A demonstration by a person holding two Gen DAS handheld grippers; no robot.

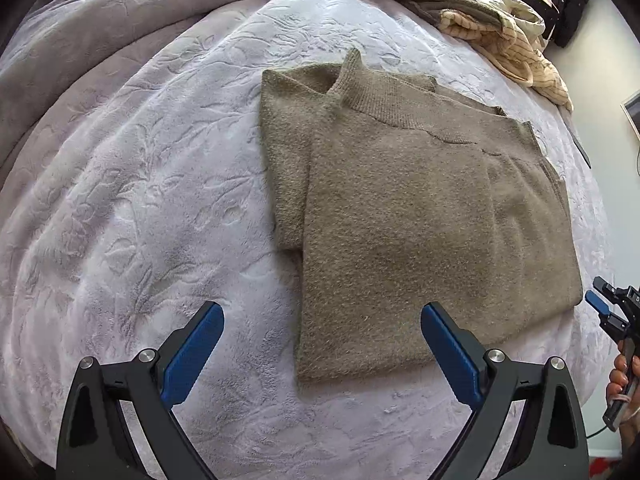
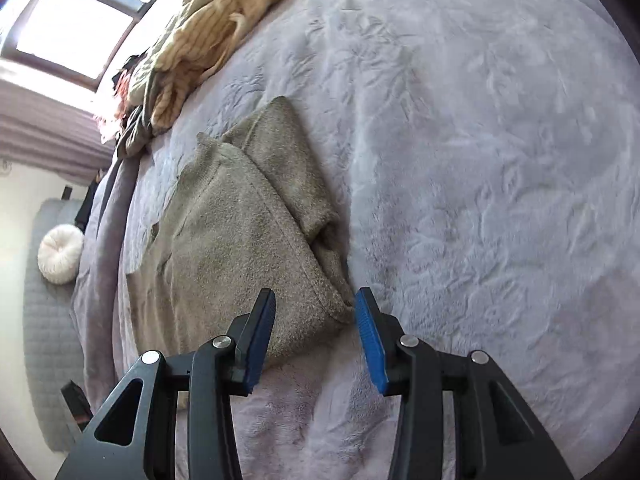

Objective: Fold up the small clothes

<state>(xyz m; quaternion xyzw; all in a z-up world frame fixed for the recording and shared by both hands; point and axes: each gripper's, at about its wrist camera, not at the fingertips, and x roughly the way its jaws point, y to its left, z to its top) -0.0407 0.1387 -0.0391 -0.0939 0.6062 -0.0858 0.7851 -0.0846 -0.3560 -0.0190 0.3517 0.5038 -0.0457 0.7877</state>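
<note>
The olive-brown knitted sweater (image 1: 400,208) lies flat on the bed, in the middle and right of the left wrist view, already brought into a compact, roughly rectangular packet. Its ribbed collar (image 1: 372,96) points toward the upper part of the frame, and one side panel is turned in over the body, leaving a long straight fold line down the left. From the right wrist view the same sweater (image 2: 240,248) sits left of centre, with what looks like a sleeve tucked along its right edge. I would judge the side folds done; a final fold bringing hem to collar may be left, or the piece may be finished and ready to set aside.

The left hand-held gripper (image 1: 322,350) hangs above the near left corner of the sweater with its jaws spread wide and nothing between them. The right hand-held gripper (image 2: 316,336) has its jaws partly apart, above the near corner, gripping nothing.

Around it spreads the pale lilac embossed blanket (image 1: 140,200). A heap of cream and beige clothes (image 1: 500,28) waits at the upper right, so more garments appear to remain.
</note>
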